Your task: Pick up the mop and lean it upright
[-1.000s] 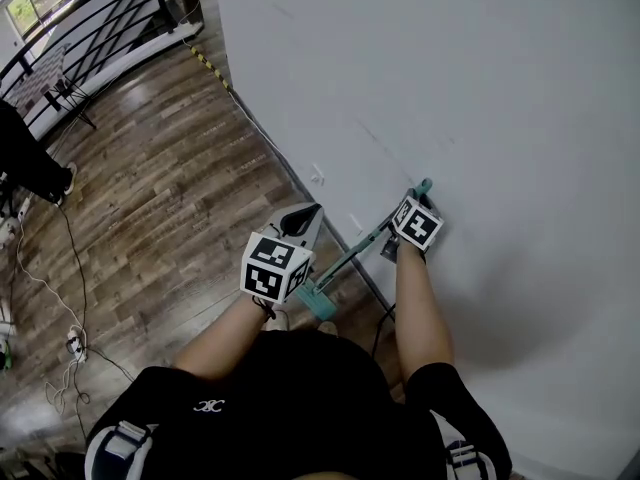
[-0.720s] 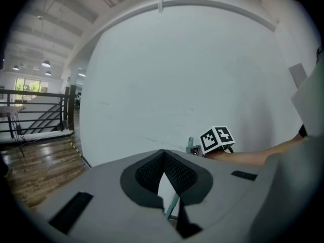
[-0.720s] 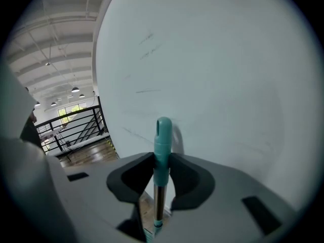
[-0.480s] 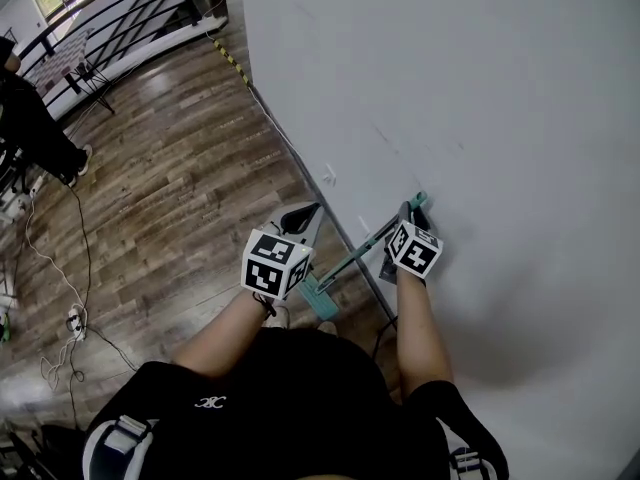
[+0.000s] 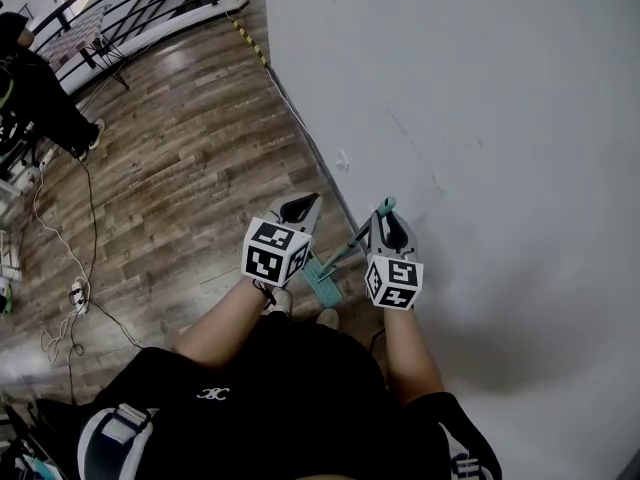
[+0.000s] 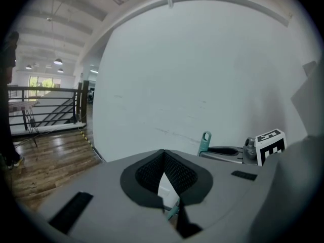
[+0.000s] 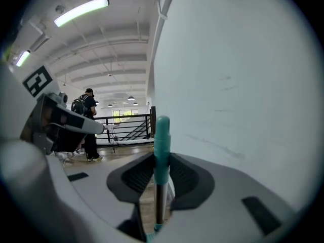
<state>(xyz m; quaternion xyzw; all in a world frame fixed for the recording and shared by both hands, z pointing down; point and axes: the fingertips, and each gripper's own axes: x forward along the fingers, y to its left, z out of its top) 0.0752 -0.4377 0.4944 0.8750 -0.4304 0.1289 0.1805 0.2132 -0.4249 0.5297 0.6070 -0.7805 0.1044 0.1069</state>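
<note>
Where the white wall (image 5: pixel 480 118) meets the wooden floor (image 5: pixel 180 168), the mop (image 5: pixel 345 255) stands steeply tilted. Its teal head (image 5: pixel 322 286) is on the floor just out from the wall's foot, and its teal-capped handle top is close to the wall face; whether it touches the wall cannot be made out. The right gripper (image 5: pixel 386 218) is clamped on the handle just below that top. In the right gripper view the shaft runs straight up between the two dark pads (image 7: pixel 139 173), which press on it from both sides. The left gripper (image 5: pixel 305 204) hovers on the side of the mop away from the wall, near the lower handle but apart from it, with its jaws drawn together at the tips and nothing gripped. Farther from the wall a cable (image 5: pixel 70 268) lies on the floor, and a person in dark clothes (image 5: pixel 40 88) stands beside a black railing (image 5: pixel 130 8).
</note>
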